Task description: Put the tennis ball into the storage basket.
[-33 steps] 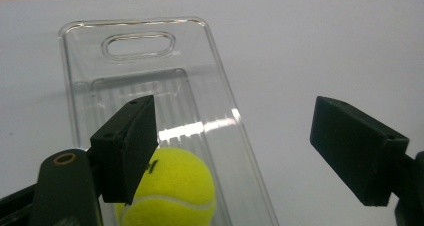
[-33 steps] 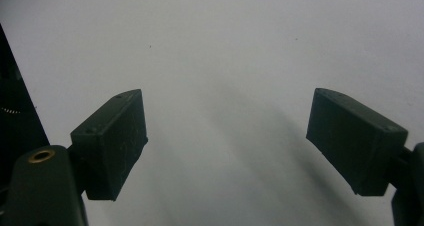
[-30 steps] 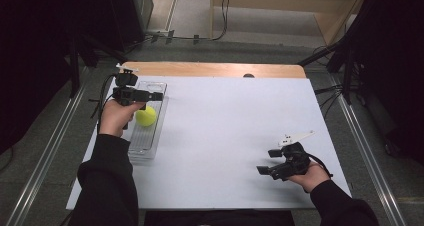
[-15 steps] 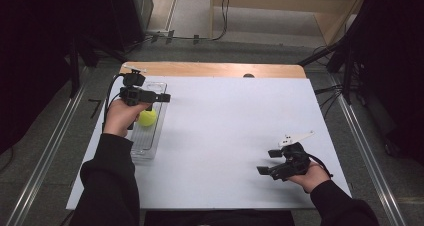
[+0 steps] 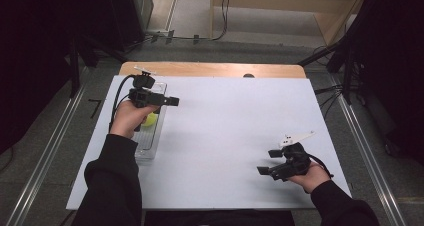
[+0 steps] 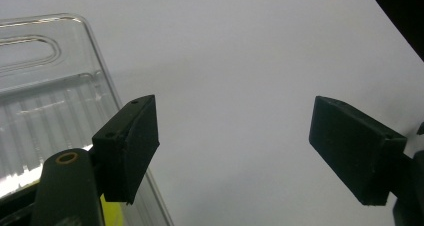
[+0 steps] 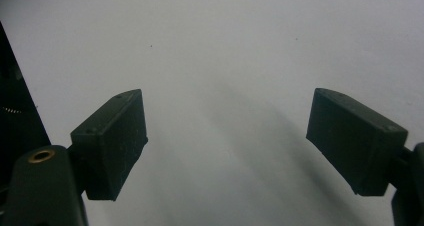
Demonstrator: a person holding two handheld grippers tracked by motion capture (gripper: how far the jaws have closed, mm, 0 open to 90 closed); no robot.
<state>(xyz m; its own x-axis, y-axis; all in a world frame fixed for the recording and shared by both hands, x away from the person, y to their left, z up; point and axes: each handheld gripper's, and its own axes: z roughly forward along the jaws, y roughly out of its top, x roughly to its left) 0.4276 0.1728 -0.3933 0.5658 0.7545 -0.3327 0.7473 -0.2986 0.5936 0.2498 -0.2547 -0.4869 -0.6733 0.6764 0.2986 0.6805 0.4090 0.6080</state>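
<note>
A yellow ball [image 5: 151,119] lies in a clear plastic tray [image 5: 159,88] at the left of the white table [image 5: 225,131]. A hand holds my left gripper [image 5: 170,101] just above the ball, jaws pointing right over the tray's right rim. In the left gripper view this gripper [image 6: 245,146] stands open with nothing between its pads; the tray [image 6: 50,91] is at the left and a sliver of the ball [image 6: 113,214] peeks out low down. My right gripper [image 5: 267,162] rests near the front right, open over bare table [image 7: 240,146].
A wooden strip [image 5: 210,68] runs along the table's far edge, with a small dark object [image 5: 248,76] on it. Metal rails flank the table on the floor. Cables trail from the left gripper [image 5: 117,98] past the tray.
The left hand has drifted to the right across the tray, so its jaws now reach past the tray's right rim. The ball, the tray and the right gripper have stayed put.
</note>
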